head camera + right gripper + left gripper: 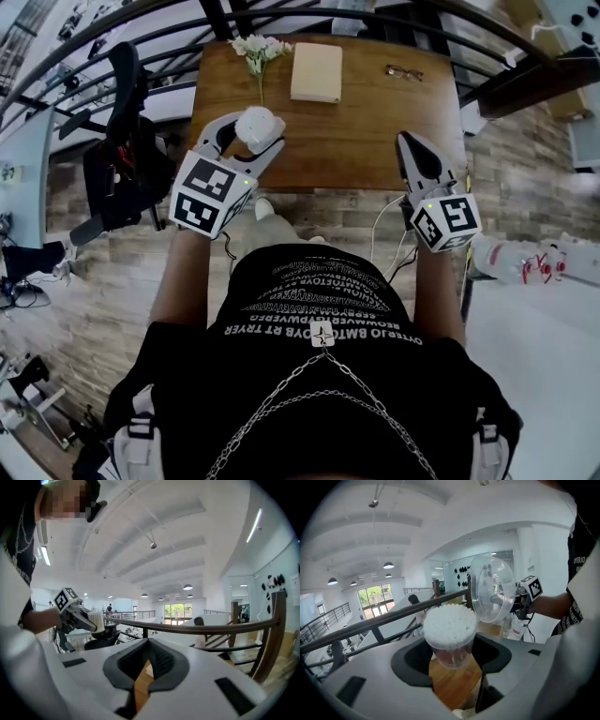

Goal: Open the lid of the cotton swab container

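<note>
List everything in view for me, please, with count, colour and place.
container: one, clear, between the left gripper's jaws
swabs: many, white, filling the container
lid: one, clear, flipped open beside the container's top
table: one, brown wood, in front of the person
flowers: one sprig, white, table's far left
book: one, cream, table's far middle
glasses: one pair, dark, table's far right
railing: one, dark, beyond the table
left gripper: one, white, closed on the container
right gripper: one, white, shut and empty, over the table's right
</note>
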The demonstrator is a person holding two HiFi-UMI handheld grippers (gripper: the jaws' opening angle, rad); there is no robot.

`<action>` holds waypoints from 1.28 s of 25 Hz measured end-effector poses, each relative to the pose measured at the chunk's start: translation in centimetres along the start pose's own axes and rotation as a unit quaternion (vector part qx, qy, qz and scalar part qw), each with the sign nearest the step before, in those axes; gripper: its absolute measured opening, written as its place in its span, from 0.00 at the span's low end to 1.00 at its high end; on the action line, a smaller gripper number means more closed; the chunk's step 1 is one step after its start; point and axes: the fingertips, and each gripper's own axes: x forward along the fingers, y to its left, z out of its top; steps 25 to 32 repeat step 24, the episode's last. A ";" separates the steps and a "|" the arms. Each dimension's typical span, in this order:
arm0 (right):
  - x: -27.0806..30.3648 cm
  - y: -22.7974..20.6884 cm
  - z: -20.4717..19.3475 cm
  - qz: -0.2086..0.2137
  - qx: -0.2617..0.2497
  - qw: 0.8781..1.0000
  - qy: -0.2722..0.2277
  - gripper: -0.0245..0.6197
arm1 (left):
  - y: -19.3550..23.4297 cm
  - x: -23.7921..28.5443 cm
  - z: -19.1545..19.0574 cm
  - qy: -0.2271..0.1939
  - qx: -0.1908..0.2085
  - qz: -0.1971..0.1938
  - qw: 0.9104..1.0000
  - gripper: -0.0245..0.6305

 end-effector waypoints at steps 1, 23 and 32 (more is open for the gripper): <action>-0.4 -0.6 0.0 -0.013 -0.006 1.000 0.000 0.06 | 0.3 -0.3 0.0 -0.005 -0.005 0.006 1.000 0.45; -1.9 -0.6 0.9 -0.019 -0.027 0.999 -0.003 0.06 | -0.6 -0.5 -0.2 -0.002 -0.009 0.010 1.000 0.45; -1.8 -0.7 1.0 -0.019 -0.027 0.999 -0.003 0.06 | -0.5 -0.4 -0.2 -0.002 -0.008 0.010 1.000 0.45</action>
